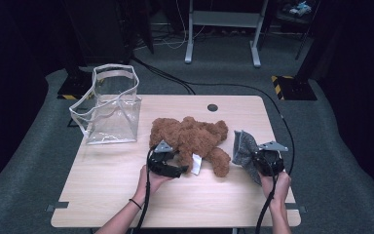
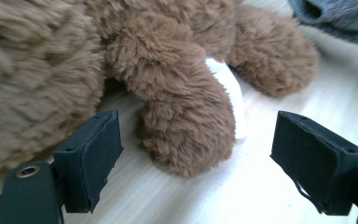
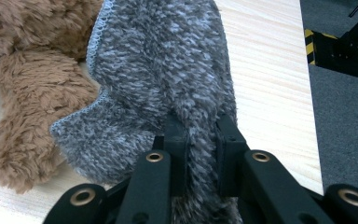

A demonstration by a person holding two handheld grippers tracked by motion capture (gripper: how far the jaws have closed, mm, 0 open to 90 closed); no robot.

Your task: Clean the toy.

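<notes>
Teddy bear lies mid-worktop, undressed. Right claw pinches grey knit garment at bear's 3 o'clock. Left claw wide, straddling a bear limb, not gripping. Dressing not yet begun.

text: none legible | white tag on bear (blank side)

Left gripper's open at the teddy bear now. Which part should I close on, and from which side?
Grip the teddy bear's plush limb that points toward the left gripper, coming in low along the table from the person's side. It is narrow, sticks clear of the body and already lies between the open jaws.
</notes>
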